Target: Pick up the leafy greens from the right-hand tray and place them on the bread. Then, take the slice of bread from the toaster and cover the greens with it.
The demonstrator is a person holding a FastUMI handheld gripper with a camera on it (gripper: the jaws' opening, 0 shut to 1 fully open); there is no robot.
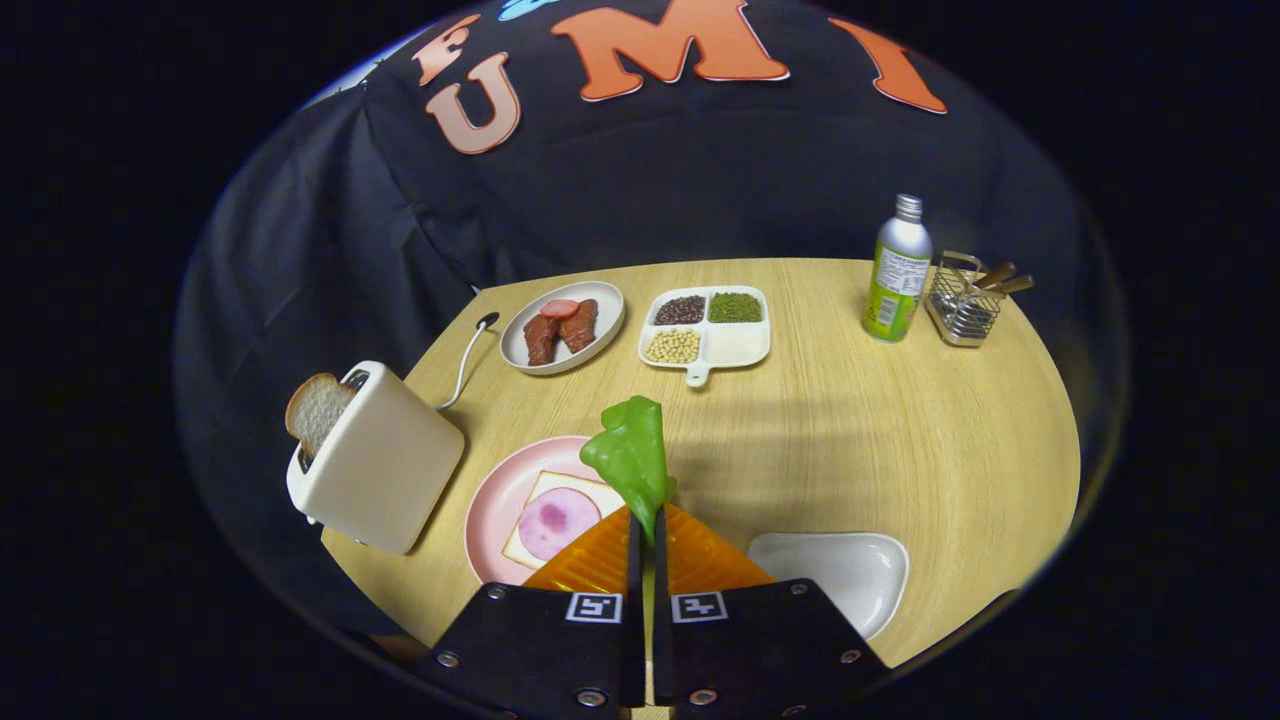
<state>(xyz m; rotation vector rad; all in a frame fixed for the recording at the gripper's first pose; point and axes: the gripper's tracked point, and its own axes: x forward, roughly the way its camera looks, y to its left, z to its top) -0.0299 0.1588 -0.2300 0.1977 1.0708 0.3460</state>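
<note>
Gripper view: leafy greens [632,462] are being pinched between the closed fingers of the gripper [646,530], sticking up past the tips. Bread [556,520] is lying on the pink plate [495,500], just left, near the table's [900,440] front edge.

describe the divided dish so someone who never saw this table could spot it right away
Start at the wooden table and look to its far side, beyond the gripper, whose jaws are shut on the leafy greens. The divided dish sits there between the oval meat plate and the green bottle. It alone is white, squarish, short-handled and has four compartments, three holding beans or grains.
</note>
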